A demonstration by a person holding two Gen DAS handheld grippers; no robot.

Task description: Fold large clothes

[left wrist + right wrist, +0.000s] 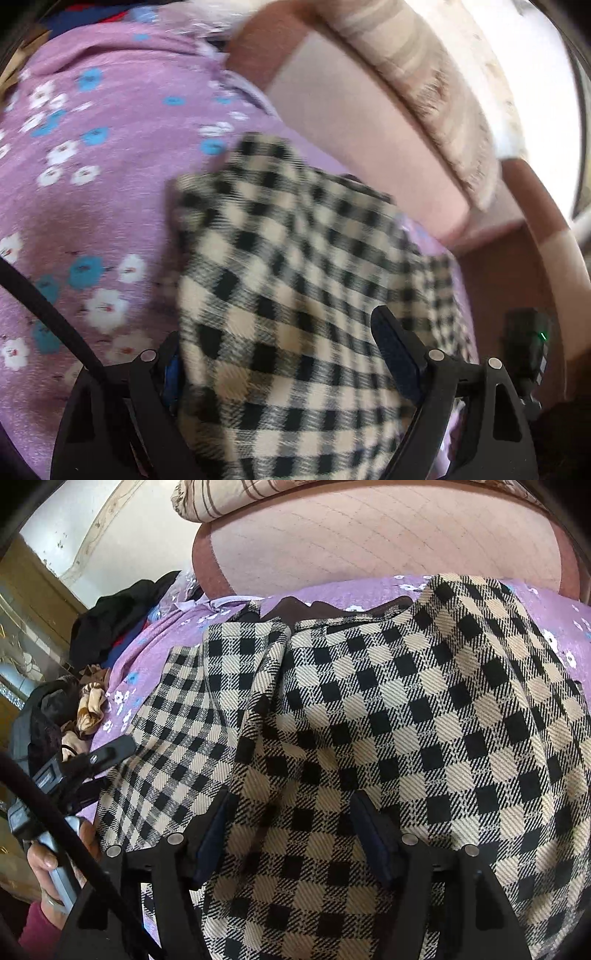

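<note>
I can read no label or writing anywhere; the left view is blurred. My left hand-held gripper (280, 354) tilts down over the bed, its jaws spread wide with the checked coat (295, 295) bunched between them; whether the pads press it I cannot tell. My right hand-held gripper (291, 830) also tilts down over the coat (406, 720), fingers apart with cloth between them, and I cannot tell if they pinch it. The coat lies on the purple sheet (159, 657) by the headboard (369, 542). My left hand (44, 864) grips its handle.
</note>
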